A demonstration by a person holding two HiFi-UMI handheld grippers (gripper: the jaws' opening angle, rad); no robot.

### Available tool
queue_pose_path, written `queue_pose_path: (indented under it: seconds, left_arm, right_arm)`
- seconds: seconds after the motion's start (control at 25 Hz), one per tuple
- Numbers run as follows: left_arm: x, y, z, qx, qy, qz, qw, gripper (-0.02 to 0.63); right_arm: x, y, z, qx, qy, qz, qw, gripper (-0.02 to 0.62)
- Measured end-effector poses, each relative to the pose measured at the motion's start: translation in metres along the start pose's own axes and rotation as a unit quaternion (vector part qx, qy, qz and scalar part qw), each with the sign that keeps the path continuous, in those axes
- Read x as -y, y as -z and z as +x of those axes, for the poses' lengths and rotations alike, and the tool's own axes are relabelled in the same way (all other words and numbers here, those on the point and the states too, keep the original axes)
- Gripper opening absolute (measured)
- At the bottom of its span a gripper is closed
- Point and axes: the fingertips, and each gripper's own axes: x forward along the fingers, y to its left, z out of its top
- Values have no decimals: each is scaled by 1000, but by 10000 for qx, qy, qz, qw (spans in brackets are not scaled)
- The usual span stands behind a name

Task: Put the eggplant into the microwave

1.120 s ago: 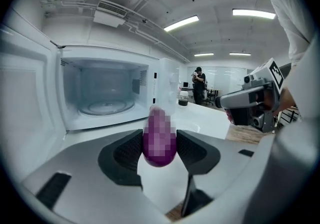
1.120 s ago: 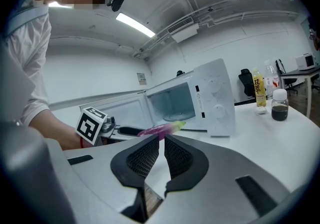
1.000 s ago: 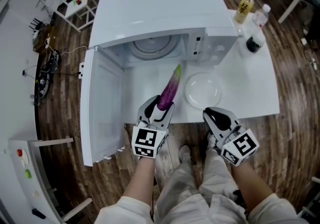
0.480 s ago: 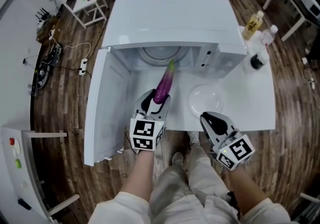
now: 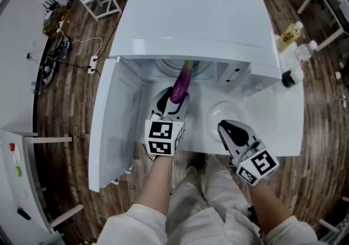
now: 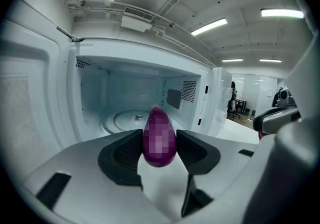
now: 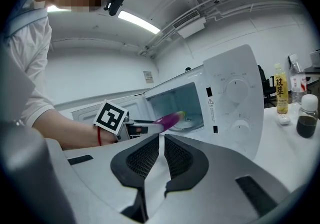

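the eggplant (image 5: 181, 81) is grasped in the left tongs (image 5: 173, 101), its far tip reaching into the open microwave (image 5: 191, 25), while the right tongs (image 5: 229, 129) are clenched, empty, over the tabletop's (image 5: 272, 124) near edge.

- The left gripper (image 6: 159, 137) is clamping the eggplant (image 6: 159, 140), its two dark pads (image 6: 129, 150) pressing on either side of the purple body.
- The eggplant is pointing away from the camera, straight at the open mouth of the microwave (image 6: 135, 63).
- Its far end is hanging in front of the cavity, over the round turntable (image 6: 120, 119); whether it is already crossing the threshold cannot be told.
- The door (image 6: 27, 93) is standing swung open at the left.
- A perforated vent grille (image 6: 189, 90) is showing on the right inner wall, with the control panel (image 6: 214, 99) just beyond it.
- Long ceiling lights (image 6: 209, 26) are glowing overhead.
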Motion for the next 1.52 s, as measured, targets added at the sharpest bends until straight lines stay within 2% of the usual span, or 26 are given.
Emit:
queue_pose_path:
  seconds: [0.36,0.56,1.04,1.52]
  left_arm:
    - [-16,-10,28,-69,-76,-47,9999,209]
    - [-23,-8,42,-253,-147,-17,9996,210]
    - [-38,-15,71,-295,-432,-125,9986,209]
    - [-43,-16,90,-282,-513,-99,9982,210]
  right_arm:
    - [15,-13,30,88,-18,17,10000,38]
    - [20,-15,39,100,-17,55,9999,38]
    - [20,-11,42,41,35,136,9999,38]
    - [35,-15,37,74,171,182,9997,38]
